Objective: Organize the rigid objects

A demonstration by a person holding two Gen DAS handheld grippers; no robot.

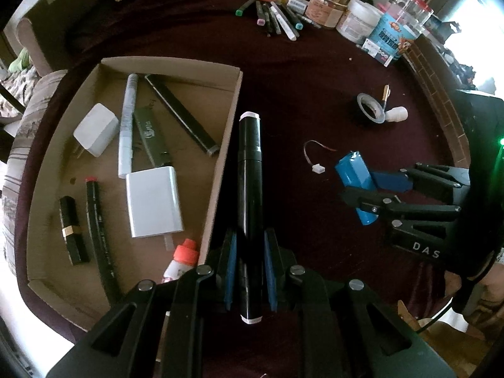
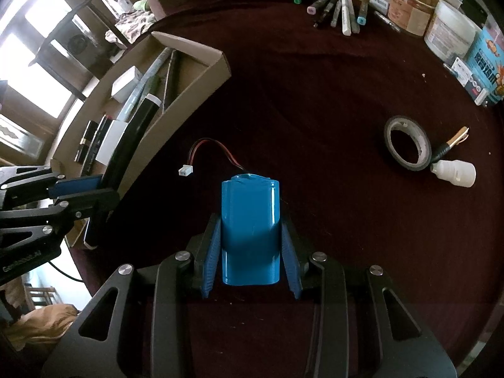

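Left gripper [image 1: 249, 267]: blue-padded jaws pinching a long black cylindrical marker with white end caps [image 1: 249, 189], lower centre of the left wrist view; the marker runs lengthwise between the pads, its far cap just beside the tray wall.

Right gripper [image 2: 250, 252]: blue pads either side of a blue shrink-wrapped battery pack [image 2: 250, 226], lower centre of the right wrist view. Pads sit close against its flanks; whether the grip is firm cannot be told. Thin red-and-black lead with white plug [image 2: 186, 170] trails toward the upper left.

Shallow brown cardboard tray [image 1: 234, 100]: left half of the left wrist view; holds two white chargers, several pens, a lipstick and a red-capped bottle.

Dark maroon tablecloth [image 1: 315, 78]: carries a black tape roll [image 1: 371, 108] at right and a row of loose markers [image 1: 277, 19] at top.

Handling note, judged: carry the marker left over the tray wall, lay it parallel to the pens in a bare strip, release low. Lift the battery so its lead clears the wall without snagging.
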